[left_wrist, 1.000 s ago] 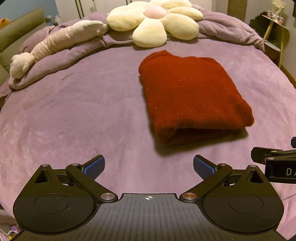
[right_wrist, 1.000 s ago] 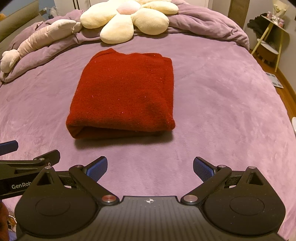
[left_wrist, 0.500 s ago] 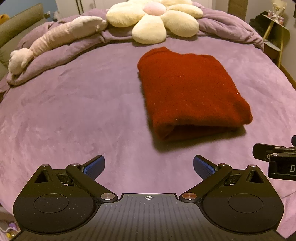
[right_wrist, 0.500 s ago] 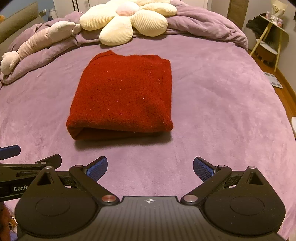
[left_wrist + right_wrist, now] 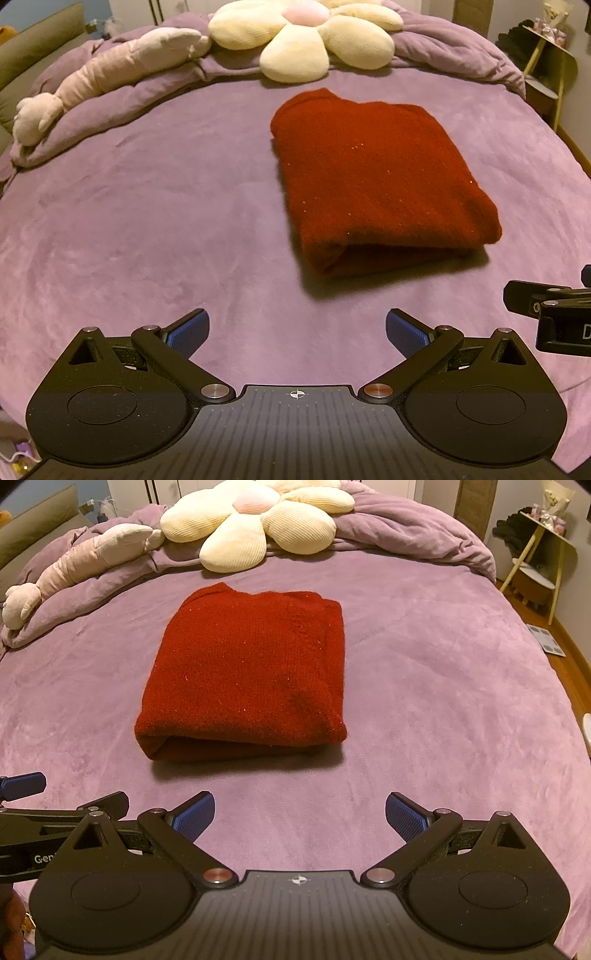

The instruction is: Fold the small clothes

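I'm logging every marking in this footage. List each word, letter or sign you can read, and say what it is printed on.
"Gen": white letters on the side of the left claw's body, cut off behind the right claw's frame.
"D": one white letter on the right claw's body, cut off by the picture's edge.
Crosshair sign: on each claw's base plate, no words.
Red sweater, blanket, flower pillow: no text.

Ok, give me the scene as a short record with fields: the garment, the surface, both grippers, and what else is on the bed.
garment: red sweater, folded into a thick rectangle, lying flat
surface: purple bedspread
left gripper: jaws open, empty, short of the sweater, not touching it
right gripper: jaws open, empty, short of the sweater
behind the garment: flower-shaped cushion; pale plush toy at far left
fold status: looks finished
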`<state>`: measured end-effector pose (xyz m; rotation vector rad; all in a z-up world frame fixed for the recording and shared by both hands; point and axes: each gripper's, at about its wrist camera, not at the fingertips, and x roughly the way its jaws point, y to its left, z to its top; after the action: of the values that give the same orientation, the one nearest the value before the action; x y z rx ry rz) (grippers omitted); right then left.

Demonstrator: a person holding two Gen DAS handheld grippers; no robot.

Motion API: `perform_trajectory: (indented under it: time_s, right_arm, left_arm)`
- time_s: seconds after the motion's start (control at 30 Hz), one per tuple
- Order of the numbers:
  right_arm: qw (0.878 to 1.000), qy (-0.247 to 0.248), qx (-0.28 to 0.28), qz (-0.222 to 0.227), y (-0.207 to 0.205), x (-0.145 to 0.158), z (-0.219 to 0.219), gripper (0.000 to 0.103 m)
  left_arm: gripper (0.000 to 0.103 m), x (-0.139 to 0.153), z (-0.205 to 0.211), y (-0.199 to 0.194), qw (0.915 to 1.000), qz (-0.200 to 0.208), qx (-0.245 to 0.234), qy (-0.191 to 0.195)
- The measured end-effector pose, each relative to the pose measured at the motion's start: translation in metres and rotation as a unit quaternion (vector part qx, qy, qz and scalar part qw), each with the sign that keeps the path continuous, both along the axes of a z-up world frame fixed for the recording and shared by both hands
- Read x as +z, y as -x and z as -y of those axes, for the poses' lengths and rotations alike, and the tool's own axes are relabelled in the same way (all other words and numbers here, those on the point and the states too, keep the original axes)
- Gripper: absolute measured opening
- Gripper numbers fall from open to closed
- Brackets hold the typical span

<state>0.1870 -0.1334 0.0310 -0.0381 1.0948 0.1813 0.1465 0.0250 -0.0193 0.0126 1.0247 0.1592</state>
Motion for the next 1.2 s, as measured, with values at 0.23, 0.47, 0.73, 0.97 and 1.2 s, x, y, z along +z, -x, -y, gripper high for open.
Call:
perform_trajectory:
  time_s: [0.23, 0.47, 0.73, 0.97, 1.2]
  right_arm:
    - [1.000, 0.000, 0.000, 0.000, -0.0005, 0.0001, 0.0006, 0.099]
    - [1.000, -0.002, -0.001, 0.001, -0.0016, -0.0007, 0.0026, 0.099]
    - [1.000, -0.001, -0.001, 0.001, -0.0020, -0.0013, 0.0026, 0.099]
    - [1.000, 0.000, -0.005, 0.005, -0.0003, -0.0011, 0.0036, 0.099]
    - [1.000, 0.002, -0.004, 0.008, 0.0016, -0.0006, 0.0039, 0.099]
  left_arm:
    - [0.103, -0.0009, 0.0006, -0.0004, 1.0000, -0.002, 0.000, 0.001]
    - [0.103, -0.0020, -0.0009, -0.0018, 1.0000, -0.004, -0.003, 0.005]
    - [0.103, -0.0033, 0.0002, -0.0021, 0.9999, -0.004, -0.003, 0.010]
    - [0.103, -0.0032, 0.0001, -0.0007, 0.9998, -0.003, -0.004, 0.021]
    - [0.103, -0.0026, 0.0000, -0.0014, 0.9995, -0.003, -0.006, 0.029]
